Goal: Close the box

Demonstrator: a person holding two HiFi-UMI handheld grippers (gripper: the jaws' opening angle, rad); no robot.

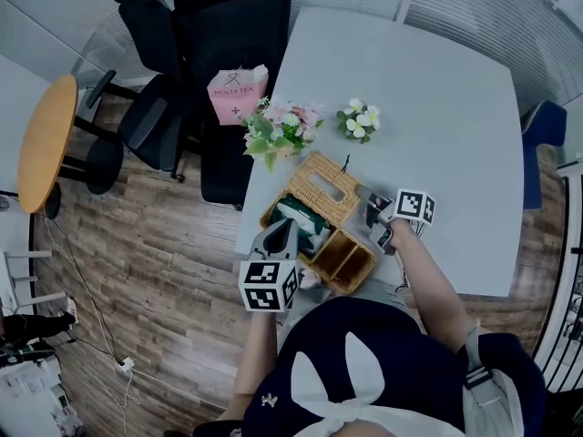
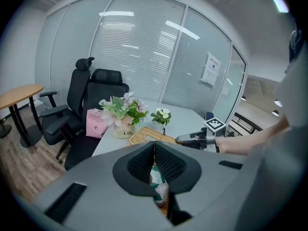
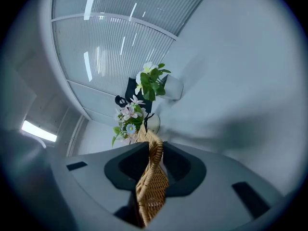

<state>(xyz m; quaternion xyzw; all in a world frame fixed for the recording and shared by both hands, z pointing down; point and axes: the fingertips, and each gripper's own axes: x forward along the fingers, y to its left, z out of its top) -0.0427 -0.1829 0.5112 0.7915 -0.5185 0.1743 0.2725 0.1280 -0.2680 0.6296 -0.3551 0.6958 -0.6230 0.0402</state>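
Box [image 1: 351, 264] has its lid [image 3: 151, 186] pinched in the right gripper [image 3: 155, 150]; closed left gripper [image 2: 154, 144] partly hides its contents [image 1: 305, 218].

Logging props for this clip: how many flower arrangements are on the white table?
2. A pink-and-green bouquet stands at the far left edge of the table; a smaller white-flowered bunch stands just to its right. Both are beyond the wicker box. None appears hidden.
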